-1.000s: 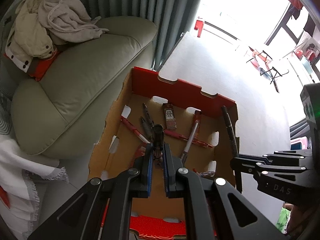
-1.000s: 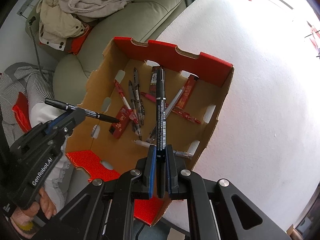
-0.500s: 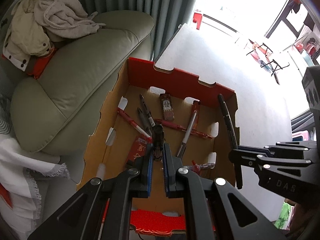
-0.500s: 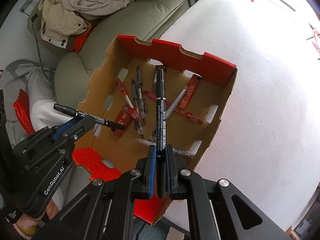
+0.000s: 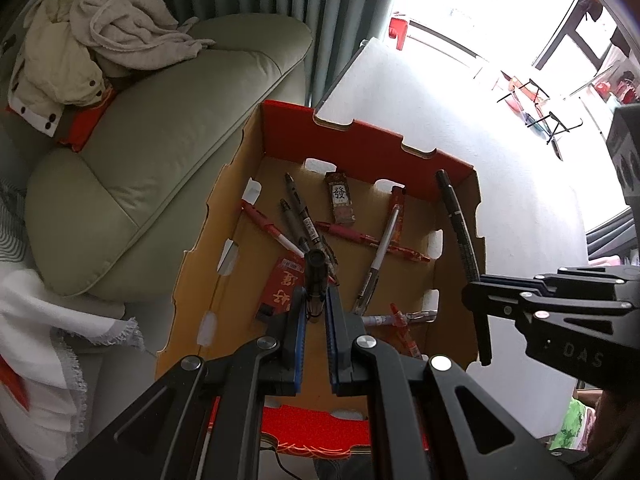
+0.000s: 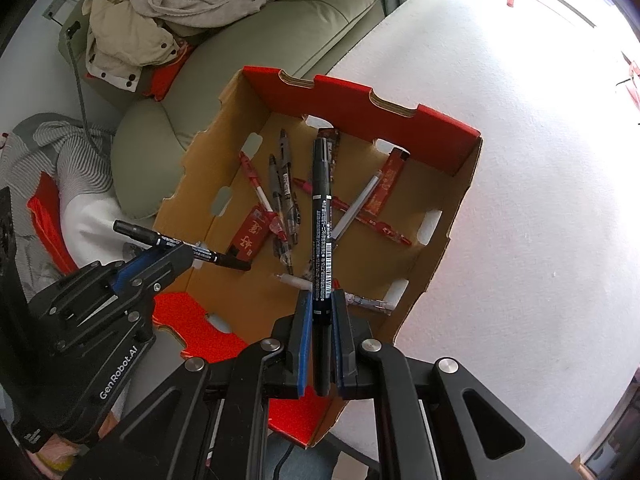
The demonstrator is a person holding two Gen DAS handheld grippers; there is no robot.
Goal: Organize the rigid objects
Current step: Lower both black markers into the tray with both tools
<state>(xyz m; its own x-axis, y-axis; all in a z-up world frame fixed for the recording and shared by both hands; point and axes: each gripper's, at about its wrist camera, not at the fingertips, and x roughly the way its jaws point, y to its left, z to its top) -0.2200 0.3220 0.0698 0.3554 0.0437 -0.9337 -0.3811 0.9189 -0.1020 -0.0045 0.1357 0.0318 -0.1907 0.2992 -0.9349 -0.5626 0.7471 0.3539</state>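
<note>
Both grippers clamp black markers; right view (image 6: 322, 312) alone shows its barcode; left (image 5: 316, 312) end-on.

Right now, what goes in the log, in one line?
left gripper: shut on black marker | right gripper: shut on black pen | both over cardboard box | pens inside

A brown cardboard box (image 6: 452, 224) with red walls holds red and grey pens (image 6: 276, 184); black markers (image 6: 322, 224) sit in black tools with blue pads (image 6: 305, 344), on a white worktop (image 6: 520, 200) beside a sage-green sofa (image 5: 140, 152).
</note>
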